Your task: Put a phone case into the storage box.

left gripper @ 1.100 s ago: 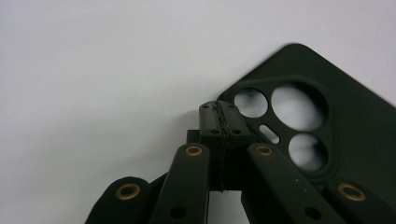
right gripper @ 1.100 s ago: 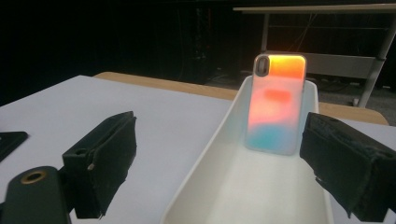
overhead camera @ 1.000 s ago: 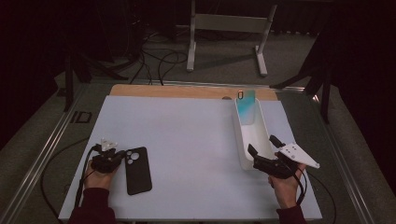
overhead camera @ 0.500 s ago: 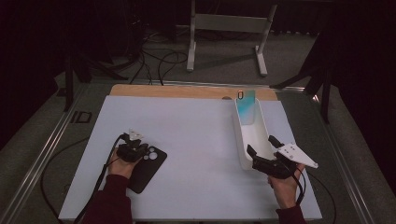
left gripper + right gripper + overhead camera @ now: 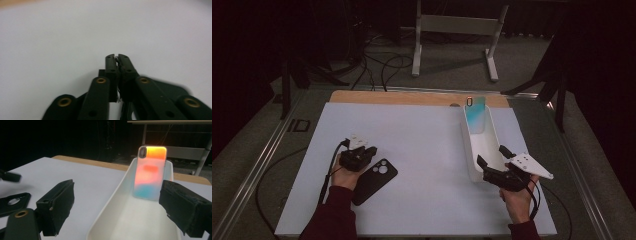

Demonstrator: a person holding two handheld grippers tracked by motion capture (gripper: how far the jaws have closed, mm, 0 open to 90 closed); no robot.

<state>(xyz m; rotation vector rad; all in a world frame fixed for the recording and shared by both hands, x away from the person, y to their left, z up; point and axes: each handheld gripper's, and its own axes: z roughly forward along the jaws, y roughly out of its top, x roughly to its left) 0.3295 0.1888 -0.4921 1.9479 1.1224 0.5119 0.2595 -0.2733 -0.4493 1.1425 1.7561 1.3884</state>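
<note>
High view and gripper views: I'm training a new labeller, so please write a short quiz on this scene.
1. Where is the colourful phone case? A flat on the table; B upright at the far end of the white tray; C between the tongs.
2. True or false: the right gripper has its tongs open.
3. Which thing lies flat on the white tabletop?
Key: 1 B; 2 true; 3 the black phone case.
</note>
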